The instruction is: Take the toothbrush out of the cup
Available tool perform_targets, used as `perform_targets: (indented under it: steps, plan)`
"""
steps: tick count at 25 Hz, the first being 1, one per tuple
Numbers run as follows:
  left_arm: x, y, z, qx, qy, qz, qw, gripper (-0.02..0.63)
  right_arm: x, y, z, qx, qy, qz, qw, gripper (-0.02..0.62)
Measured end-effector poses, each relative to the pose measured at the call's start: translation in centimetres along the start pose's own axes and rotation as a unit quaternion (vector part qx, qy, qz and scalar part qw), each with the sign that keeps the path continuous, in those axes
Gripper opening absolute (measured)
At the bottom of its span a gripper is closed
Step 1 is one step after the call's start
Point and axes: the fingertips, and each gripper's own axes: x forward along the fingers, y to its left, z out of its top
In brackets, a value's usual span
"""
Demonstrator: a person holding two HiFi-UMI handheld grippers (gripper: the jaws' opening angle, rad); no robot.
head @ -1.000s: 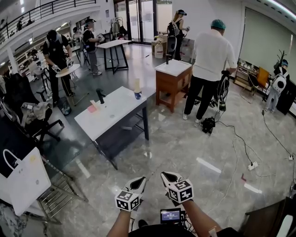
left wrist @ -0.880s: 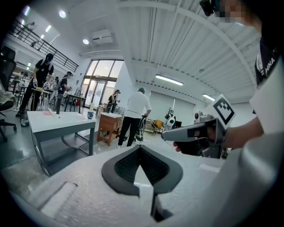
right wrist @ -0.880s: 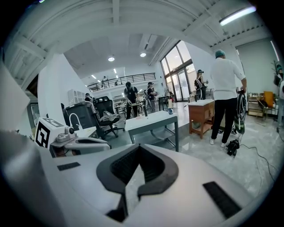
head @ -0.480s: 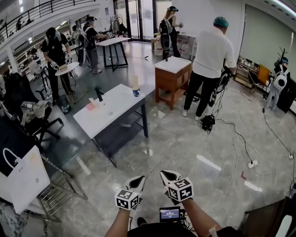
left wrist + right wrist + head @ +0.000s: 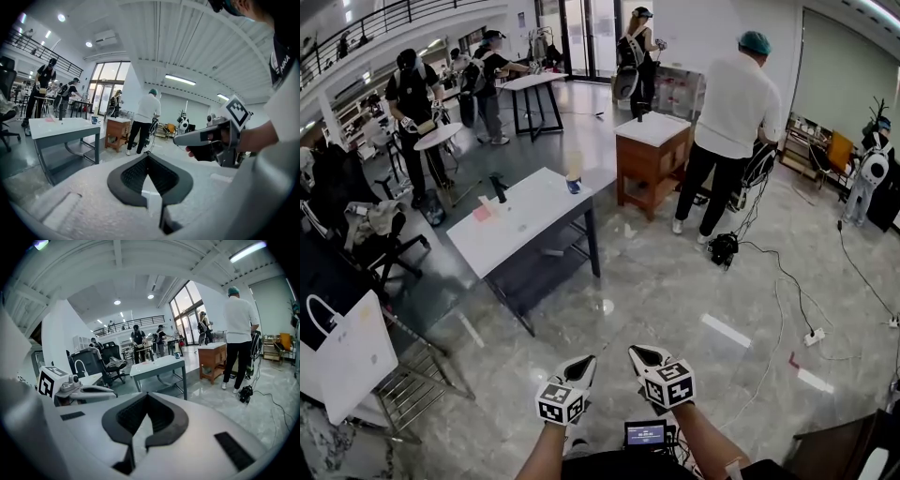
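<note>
Across the glossy grey floor, well ahead of me and up to the left in the head view, stands the white bench on dark legs. To its right is a wooden cabinet with a white top, and a person in a white shirt stands at the cabinet's far side, back to me.

Low in the head view I hold both tools side by side over bare floor, well apart from the bench. The left hand-held gripper has its jaws together, dark pads meeting at the tip, with nothing between them. The right hand-held gripper is closed and empty in the same way. Each one's view shows the other alongside it.

On the bench, a black object stands upright near the far left edge, with a pink piece lying just beside it. The cup sits at the bench's far right corner. The toothbrush stands upright in it, only a pale blur from here.
</note>
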Motion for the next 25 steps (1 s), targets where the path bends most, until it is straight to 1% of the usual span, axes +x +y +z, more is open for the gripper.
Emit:
perform_targets:
  steps: [2,7,11,15,19,25]
  plan:
    - [0.1,0.0,0.1,-0.008,-0.005,0.007,0.9999,0.009,-0.2,-0.9,-0.2,0.003,0.003,-0.001,1.000,0.008]
    - [0.6,1.8,0.2,-0.013,-0.003,0.030,0.9995,0.009,0.7,-1.9,-0.6,0.010,0.011,0.005,1.000,0.008]
    - [2.3,3.3,-0.5,-0.015,0.009,0.027,0.9995,0.009,2.7,-3.0,-0.3,0.013,0.017,0.004,1.000,0.008]
    - [4.7,6.2,-0.6,-0.021,0.017,0.023,0.9994,0.009,5.5,-4.7,0.5,0.017,0.023,-0.003,1.000,0.008]
    - [8.0,10.0,0.6,-0.022,0.023,0.012,0.9994,0.009,9.5,-6.7,2.2,0.016,0.031,-0.014,0.999,0.008]
    - [12.9,16.4,3.8,-0.009,0.028,-0.017,0.9994,0.009,16.4,-9.1,7.0,0.016,0.027,-0.032,0.999,0.008]
